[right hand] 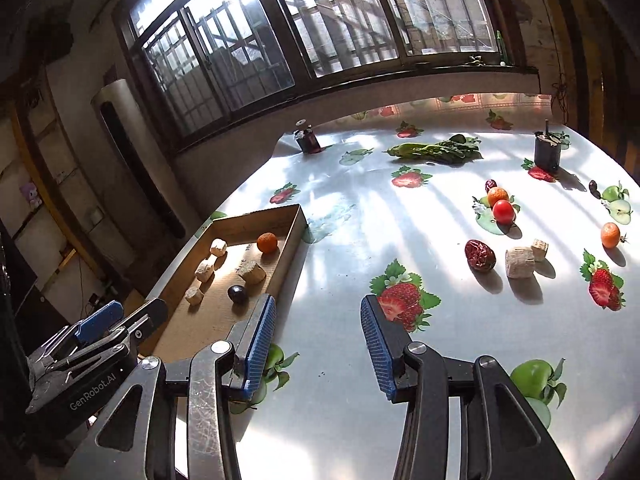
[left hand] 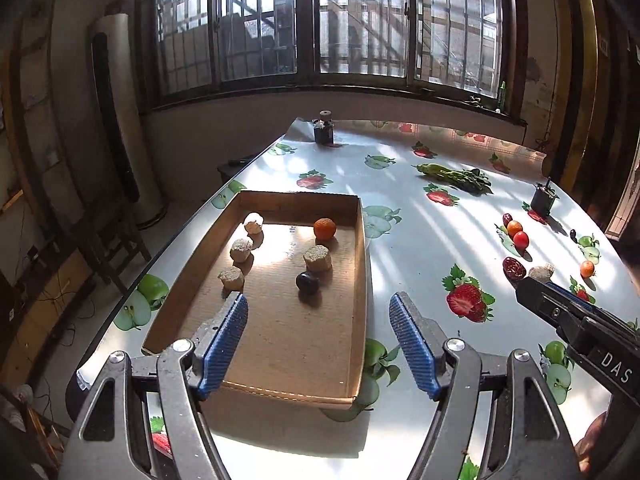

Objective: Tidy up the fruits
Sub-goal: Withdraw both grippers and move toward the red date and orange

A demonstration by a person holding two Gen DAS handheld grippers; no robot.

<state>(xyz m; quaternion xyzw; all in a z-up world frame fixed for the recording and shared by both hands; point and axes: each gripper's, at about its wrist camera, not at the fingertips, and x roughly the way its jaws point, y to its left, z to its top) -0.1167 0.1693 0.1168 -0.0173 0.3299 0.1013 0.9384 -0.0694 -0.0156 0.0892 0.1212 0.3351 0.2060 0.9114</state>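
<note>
A cardboard tray lies at the table's left. In it are an orange, a dark plum and several pale beige chunks. My left gripper is open and empty above the tray's near part. My right gripper is open and empty over bare table right of the tray. Loose on the table's right are a red date, beige chunks, a red tomato, small orange fruits.
Green leafy vegetables lie at the back of the table. Two dark small pots stand at the back. A small dark fruit lies far right. The table's left edge runs beside the tray.
</note>
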